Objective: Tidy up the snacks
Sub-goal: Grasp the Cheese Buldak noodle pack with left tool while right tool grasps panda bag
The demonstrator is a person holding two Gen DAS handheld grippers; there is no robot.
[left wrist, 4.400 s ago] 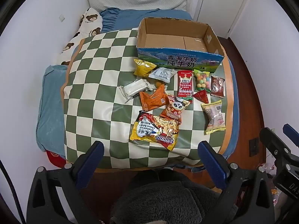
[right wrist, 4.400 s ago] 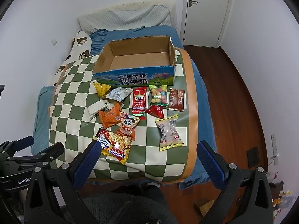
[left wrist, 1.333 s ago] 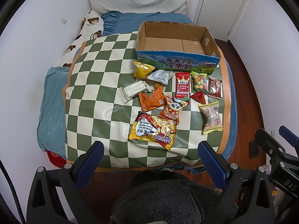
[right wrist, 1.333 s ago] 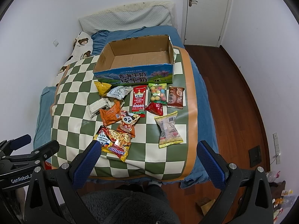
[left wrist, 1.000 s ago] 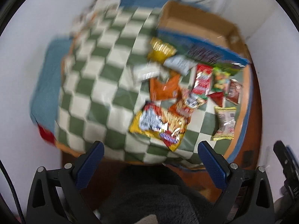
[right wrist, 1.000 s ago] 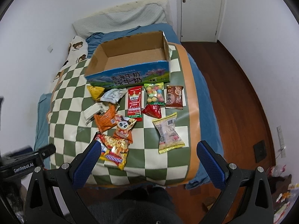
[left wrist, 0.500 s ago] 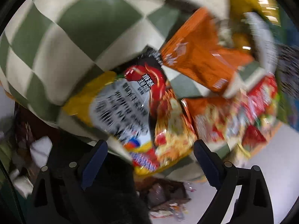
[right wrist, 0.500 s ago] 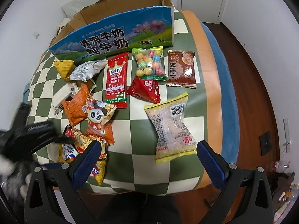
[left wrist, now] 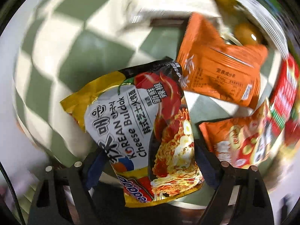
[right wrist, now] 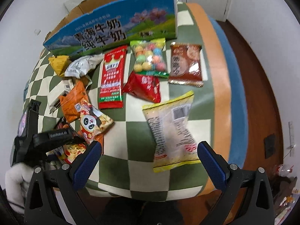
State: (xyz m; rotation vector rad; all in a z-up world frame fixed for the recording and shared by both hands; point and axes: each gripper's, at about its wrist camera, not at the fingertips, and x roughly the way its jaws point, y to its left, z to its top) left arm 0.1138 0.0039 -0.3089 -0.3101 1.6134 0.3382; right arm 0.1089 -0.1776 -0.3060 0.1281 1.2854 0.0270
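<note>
A: Where's the left gripper [left wrist: 148, 166] rn?
B: Pointing down over the noodle packet [left wrist: 142, 131] at the near edge of the checkered cloth [left wrist: 56, 60]. Jaws closing w/ the packet's lower end between them; can't see the pads pressing on it yet.
A: What's next to it?
B: Orange packet [left wrist: 221, 76] touching its top corner, panda snack bag [left wrist: 241, 140] just to the right.
A: Right gripper [right wrist: 149, 161]?
B: Jaws wide, nothing between them. Hanging over the cloth just below the pale yellow-edged bag [right wrist: 172, 129].
A: And the box?
B: Cardboard box [right wrist: 116, 31] at the far end of the cloth, open top. Red strip packet [right wrist: 112, 76], candy-ball bag [right wrist: 150, 56], brown packet [right wrist: 185, 63] lie in a row right in front of it; small red packet [right wrist: 145, 87] below the candy.
</note>
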